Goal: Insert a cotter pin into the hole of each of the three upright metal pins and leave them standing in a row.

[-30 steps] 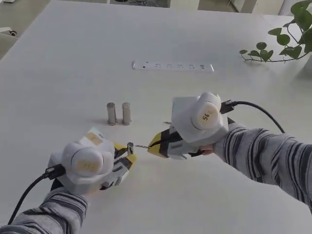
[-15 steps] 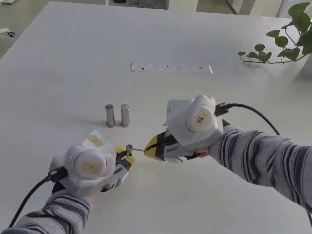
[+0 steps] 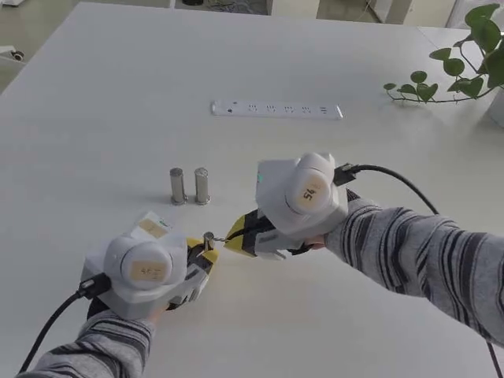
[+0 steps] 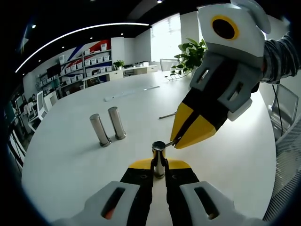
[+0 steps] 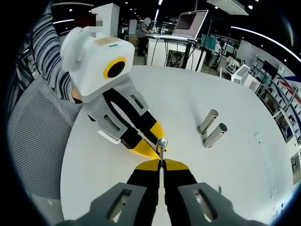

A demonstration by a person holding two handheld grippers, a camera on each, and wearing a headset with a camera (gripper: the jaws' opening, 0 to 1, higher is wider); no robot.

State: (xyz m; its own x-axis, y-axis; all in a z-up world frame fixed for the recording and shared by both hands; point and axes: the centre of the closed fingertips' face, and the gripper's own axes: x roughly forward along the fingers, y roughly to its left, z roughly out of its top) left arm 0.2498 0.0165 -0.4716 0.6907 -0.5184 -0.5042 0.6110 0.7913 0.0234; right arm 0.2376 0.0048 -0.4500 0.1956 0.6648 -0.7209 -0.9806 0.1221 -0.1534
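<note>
Grasping upright metal pin (image 4: 159, 155) between left gripper (image 4: 159, 165) fingers; right gripper (image 5: 161, 163) fingers pinch cotter pin (image 5: 161, 153).

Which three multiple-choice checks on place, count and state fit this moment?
1. Tip of the cotter pin: A) at the top of the held metal pin; B) lying loose, flat; C) raised, touching nothing.
2. Count of free-standing metal pins on the table: A) one; B) two; C) four.
3. The left gripper is: A) open; B) shut on the held metal pin; C) shut on nothing.
A: the right gripper holds it there. B: two stand side by side. B: jaws clamp its shaft.
</note>
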